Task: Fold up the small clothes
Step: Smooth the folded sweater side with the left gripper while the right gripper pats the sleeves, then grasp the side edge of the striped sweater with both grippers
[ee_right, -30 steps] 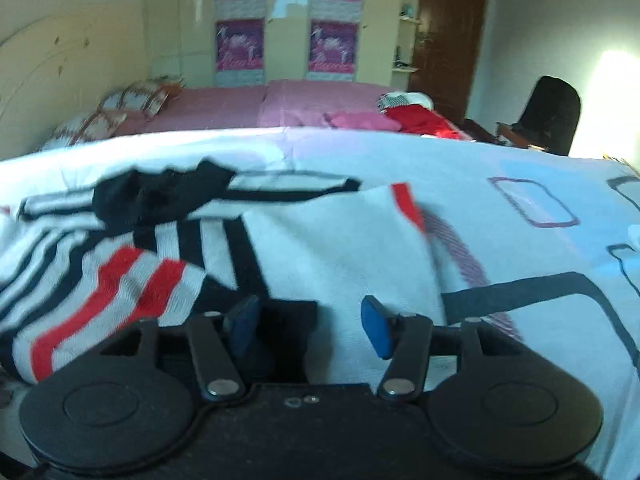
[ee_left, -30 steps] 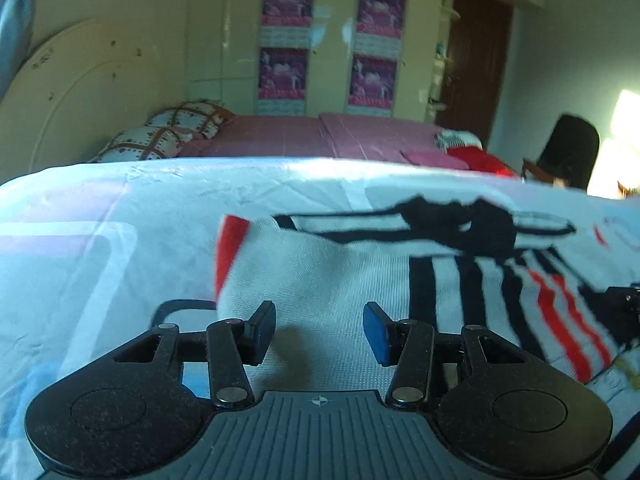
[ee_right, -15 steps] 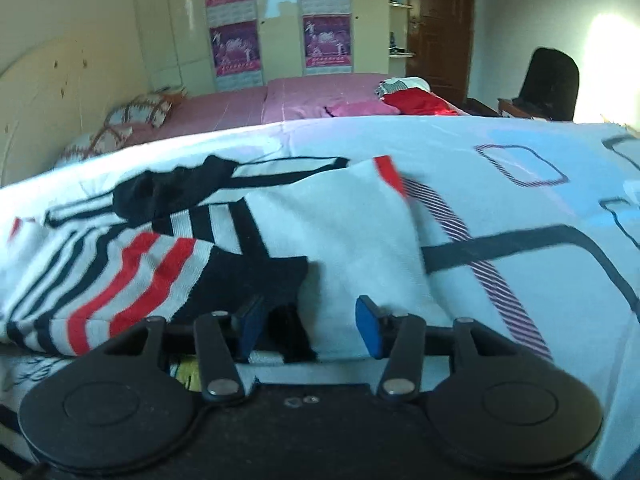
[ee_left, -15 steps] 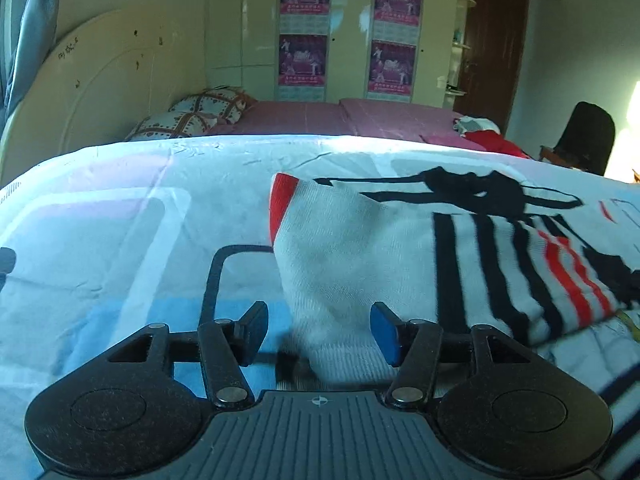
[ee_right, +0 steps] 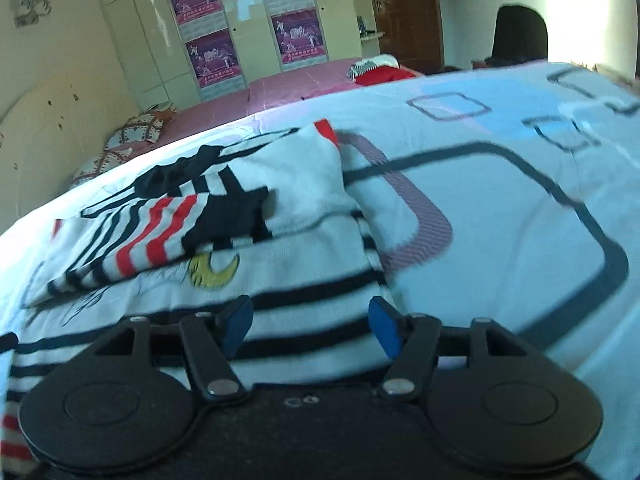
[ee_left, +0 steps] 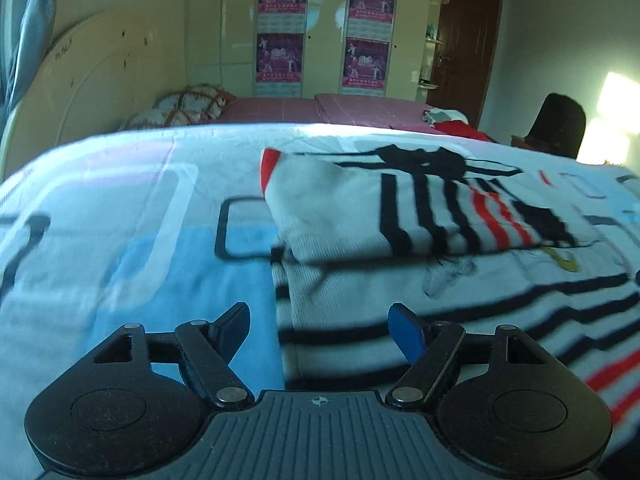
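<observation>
A small white knit sweater (ee_left: 400,280) with black and red stripes lies flat on the patterned bed sheet (ee_left: 120,220). Its sleeves (ee_left: 420,208) are folded over the body, and a yellow moon print (ee_right: 214,270) shows below them. My left gripper (ee_left: 320,332) is open and empty, low over the sweater's left lower edge. My right gripper (ee_right: 306,320) is open and empty, low over the sweater's right lower part (ee_right: 320,280).
The sheet (ee_right: 500,220) spreads wide on both sides of the sweater. Behind are a pink bed (ee_left: 340,110) with pillows (ee_left: 180,108), a red garment (ee_right: 380,74), a wardrobe with posters (ee_left: 324,32) and a dark chair (ee_left: 556,124).
Both grippers have pulled back toward the near edge, away from the folded sleeves. More of the sweater's lower body now shows in front of each. Both stay open.
</observation>
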Demonstrator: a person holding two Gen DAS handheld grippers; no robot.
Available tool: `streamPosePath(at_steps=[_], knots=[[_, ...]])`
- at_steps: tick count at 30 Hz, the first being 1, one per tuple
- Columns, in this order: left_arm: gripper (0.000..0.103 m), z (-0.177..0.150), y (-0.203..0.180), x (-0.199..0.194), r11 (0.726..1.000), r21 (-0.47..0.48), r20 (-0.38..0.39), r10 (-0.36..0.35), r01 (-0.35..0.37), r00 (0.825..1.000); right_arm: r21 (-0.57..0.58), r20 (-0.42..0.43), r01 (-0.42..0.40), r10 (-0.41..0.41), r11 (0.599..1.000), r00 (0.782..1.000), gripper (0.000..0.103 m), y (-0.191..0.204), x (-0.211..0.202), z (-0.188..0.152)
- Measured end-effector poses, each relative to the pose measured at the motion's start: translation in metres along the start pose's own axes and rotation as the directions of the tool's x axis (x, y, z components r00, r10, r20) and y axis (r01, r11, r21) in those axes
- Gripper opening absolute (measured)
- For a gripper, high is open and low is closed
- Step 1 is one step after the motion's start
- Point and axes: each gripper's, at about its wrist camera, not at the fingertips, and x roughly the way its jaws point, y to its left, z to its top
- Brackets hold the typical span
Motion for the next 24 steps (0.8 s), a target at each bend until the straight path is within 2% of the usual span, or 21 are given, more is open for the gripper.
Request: streamPosePath(at_steps=[6, 9, 12, 13, 16, 19, 21, 22, 23, 24], knots=[[0.075, -0.045, 0.002, -0.053, 0.990, -0.115, -0.046, -0.092, 0.086, 0.995, 0.108, -0.030, -0.092, 0.096, 0.990, 0.995, 0.063, -0.050, -0.031, -0.012], [0.057, -0.077, 0.001, -0.075, 0.963, -0.228, -0.079, -0.162, 0.140, 0.984, 0.148, -0.048, -0.162, 0.170, 0.976, 0.984, 0.062, -0.077, -0.048, -0.028], [0.056, -0.110, -0.004, -0.091, 0.936, -0.317, -0.105, -0.198, 0.156, 0.974, 0.194, -0.071, -0.230, 0.248, 0.953, 0.966, 0.062, -0.101, -0.067, -0.054], [0.056, -0.121, -0.006, -0.096, 0.920, -0.353, -0.105, -0.222, 0.172, 0.969, 0.223, -0.085, -0.254, 0.278, 0.941, 0.957, 0.061, -0.108, -0.071, -0.064], [0.056, -0.145, -0.007, -0.108, 0.845, -0.474, -0.070, -0.319, 0.250, 0.945, 0.295, -0.127, -0.336, 0.385, 0.894, 0.914, 0.060, -0.123, -0.080, -0.094], [0.056, -0.162, -0.006, -0.110, 0.795, -0.540, -0.022, -0.340, 0.275, 0.940, 0.344, -0.116, -0.417, 0.478, 0.841, 0.870, 0.056, -0.131, -0.085, -0.110], [0.055, -0.166, -0.002, -0.102, 0.743, -0.599, 0.014, -0.365, 0.300, 0.931, 0.406, -0.115, -0.473, 0.557, 0.782, 0.823, 0.050, -0.134, -0.077, -0.113], [0.055, -0.167, 0.000, -0.097, 0.717, -0.621, 0.029, -0.383, 0.317, 0.923, 0.423, -0.124, -0.484, 0.578, 0.766, 0.806, 0.046, -0.133, -0.073, -0.114], [0.052, -0.167, 0.003, -0.090, 0.697, -0.636, 0.043, -0.397, 0.331, 0.917, 0.424, -0.138, -0.492, 0.591, 0.761, 0.795, 0.045, -0.130, -0.069, -0.114], [0.038, -0.167, 0.003, -0.085, 0.692, -0.643, 0.039, -0.398, 0.328, 0.917, 0.421, -0.142, -0.500, 0.600, 0.757, 0.788, 0.042, -0.128, -0.067, -0.113]])
